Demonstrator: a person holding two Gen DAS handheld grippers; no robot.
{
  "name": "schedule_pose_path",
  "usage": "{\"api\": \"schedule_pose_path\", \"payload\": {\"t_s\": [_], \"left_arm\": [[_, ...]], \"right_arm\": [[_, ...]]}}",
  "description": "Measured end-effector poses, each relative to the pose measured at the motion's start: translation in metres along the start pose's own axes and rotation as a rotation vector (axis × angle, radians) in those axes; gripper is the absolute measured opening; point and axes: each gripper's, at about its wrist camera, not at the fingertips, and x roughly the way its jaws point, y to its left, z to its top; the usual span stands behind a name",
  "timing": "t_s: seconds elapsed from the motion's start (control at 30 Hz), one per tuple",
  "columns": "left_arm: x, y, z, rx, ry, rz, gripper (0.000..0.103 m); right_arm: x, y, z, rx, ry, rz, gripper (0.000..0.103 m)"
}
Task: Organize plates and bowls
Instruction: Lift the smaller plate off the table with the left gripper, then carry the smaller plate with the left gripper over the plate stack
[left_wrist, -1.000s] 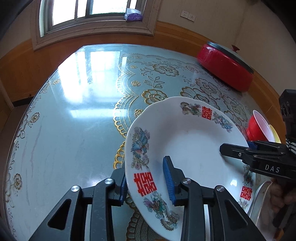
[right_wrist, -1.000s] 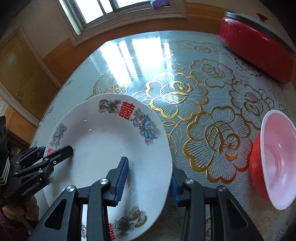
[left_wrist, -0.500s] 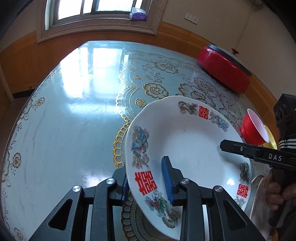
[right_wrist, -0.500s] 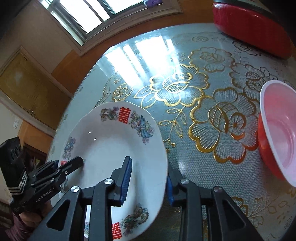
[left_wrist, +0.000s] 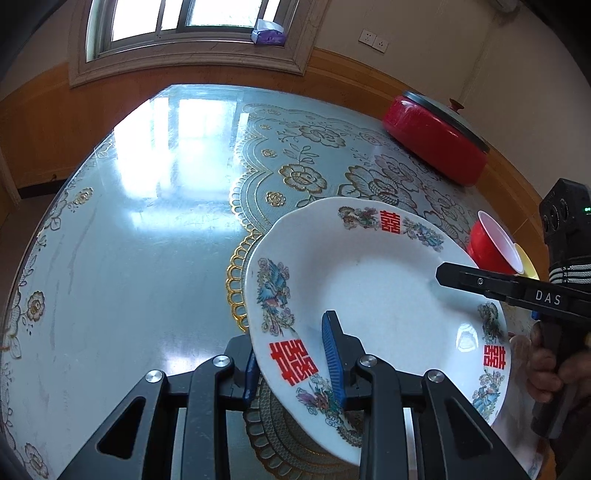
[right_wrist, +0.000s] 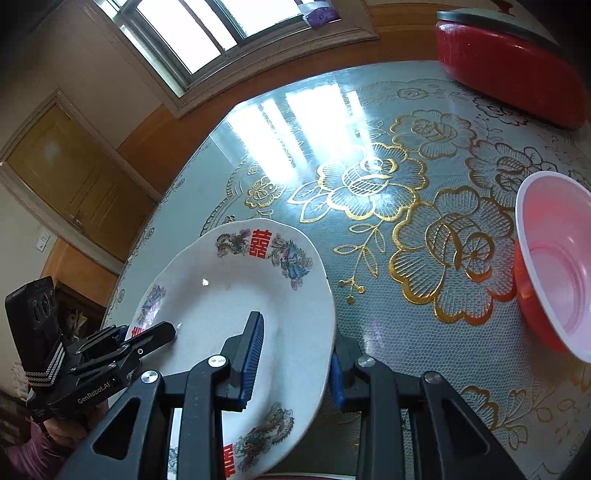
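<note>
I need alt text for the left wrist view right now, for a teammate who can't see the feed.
The left gripper clamps the near rim of a white ceramic plate with red double-happiness characters, held tilted above a glass-topped table with a gold floral cloth, while the right gripper grips its opposite rim. Beyond sit a red plastic bowl and a lidded red pot.

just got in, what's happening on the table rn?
A person is lifting a white plate with both handheld grippers. The left gripper clamps one edge, the right gripper the opposite edge, and the plate is tilted above the lace-covered table. A red bowl sits to the right, and a red lidded pot sits further back.
</note>
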Motion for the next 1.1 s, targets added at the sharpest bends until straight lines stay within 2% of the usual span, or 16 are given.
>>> {"api": "schedule_pose_path", "payload": {"t_s": [0.27,0.6,0.73,0.87,1.1], "left_arm": [[-0.018,-0.007,-0.002,0.037,-0.054,-0.007,0.031],[-0.049,-0.023,-0.008,0.058,-0.119,-0.061,0.031],[-0.071,-0.042,-0.014,0.094,-0.148,-0.092,0.031],[-0.088,-0.067,-0.026,0.138,-0.163,-0.145,0.031],[-0.092,-0.106,-0.054,0.17,-0.115,-0.234,0.031]], "right_arm": [[-0.022,0.016,-0.007,-0.047,-0.044,0.0,0.031],[-0.06,0.024,-0.025,-0.053,-0.121,0.036,0.031],[-0.084,0.029,-0.044,-0.076,-0.146,0.021,0.031],[-0.113,0.029,-0.072,-0.101,-0.167,-0.032,0.031],[-0.155,0.013,-0.119,-0.06,-0.184,-0.109,0.03]]}}
